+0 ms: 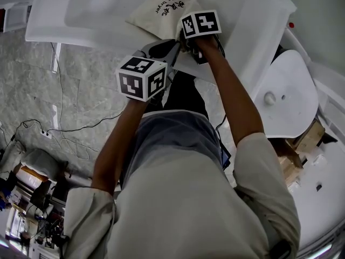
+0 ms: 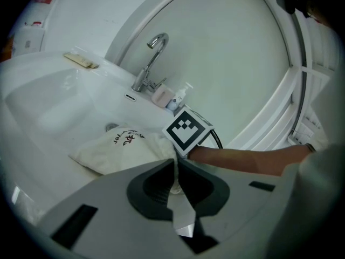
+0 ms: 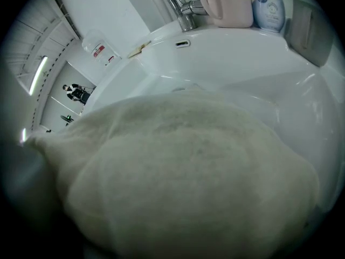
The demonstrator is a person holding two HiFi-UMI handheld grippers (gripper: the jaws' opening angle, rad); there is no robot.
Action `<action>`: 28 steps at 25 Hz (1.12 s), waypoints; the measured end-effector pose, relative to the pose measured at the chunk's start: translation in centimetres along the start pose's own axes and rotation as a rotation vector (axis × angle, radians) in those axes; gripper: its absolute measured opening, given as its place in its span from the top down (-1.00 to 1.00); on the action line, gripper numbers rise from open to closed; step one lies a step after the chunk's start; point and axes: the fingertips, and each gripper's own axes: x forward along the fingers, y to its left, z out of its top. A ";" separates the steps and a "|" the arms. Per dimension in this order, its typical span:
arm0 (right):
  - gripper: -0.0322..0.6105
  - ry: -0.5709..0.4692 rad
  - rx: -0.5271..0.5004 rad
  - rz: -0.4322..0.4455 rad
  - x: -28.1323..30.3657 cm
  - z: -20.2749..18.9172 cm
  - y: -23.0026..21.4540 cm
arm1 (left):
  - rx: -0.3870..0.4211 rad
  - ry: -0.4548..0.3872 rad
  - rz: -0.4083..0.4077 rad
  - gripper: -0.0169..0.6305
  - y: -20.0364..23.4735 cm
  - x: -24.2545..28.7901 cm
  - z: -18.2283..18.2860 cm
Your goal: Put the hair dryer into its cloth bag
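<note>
A cream cloth bag (image 1: pixel 161 9) with dark print lies bulging on the sink's near rim. In the left gripper view the bag (image 2: pixel 124 150) lies just ahead of my left gripper (image 2: pixel 176 169), whose jaws are shut on a thin white bit of its edge. In the head view my left gripper (image 1: pixel 177 48) reaches up to the bag from below. My right gripper (image 1: pixel 193 41) sits under its marker cube (image 1: pixel 200 23) at the bag's right end. In the right gripper view the bag (image 3: pixel 188 182) fills the picture and hides the jaws. No hair dryer shows.
The white sink (image 1: pixel 108 9) has a chrome faucet (image 2: pixel 151 58), a drain (image 2: pixel 111 127), a pink bottle (image 3: pixel 226 4) and a Dove bottle (image 3: pixel 268 4) behind it. A white toilet lid (image 1: pixel 285 96) stands to the right. Cables (image 1: pixel 54 128) run over the floor.
</note>
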 end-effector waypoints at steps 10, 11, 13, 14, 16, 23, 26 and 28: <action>0.00 -0.029 0.052 0.052 -0.6 -0.2 0.1 | 0.019 -0.001 0.018 0.86 0.1 -0.1 -0.6; -0.01 -0.037 0.057 0.056 -0.8 -0.2 0.0 | 0.018 -0.001 0.019 0.86 0.1 0.0 -0.6; -0.02 -0.048 0.060 0.059 -1.1 -0.2 -0.1 | 0.010 0.000 0.019 0.86 0.1 0.0 -0.7; -0.02 -0.051 0.057 0.057 -1.2 -0.2 -0.1 | 0.009 0.000 0.020 0.86 0.1 0.0 -0.8; -0.02 -0.055 0.051 0.052 -1.5 -0.3 0.0 | 0.008 -0.005 0.023 0.86 0.0 -0.1 -0.8; -0.02 -0.064 0.067 0.040 -2.1 -1.5 -0.8 | 0.001 -0.048 0.002 0.85 -0.3 -0.4 -0.4; -0.02 -0.078 0.065 0.038 -2.6 -1.6 -0.8 | 0.007 -0.059 -0.004 0.85 -0.7 -0.5 -0.2; -0.02 -0.081 0.063 0.039 -3.0 -1.8 -0.5 | 0.011 -0.054 -0.006 0.85 -0.8 -0.7 -0.3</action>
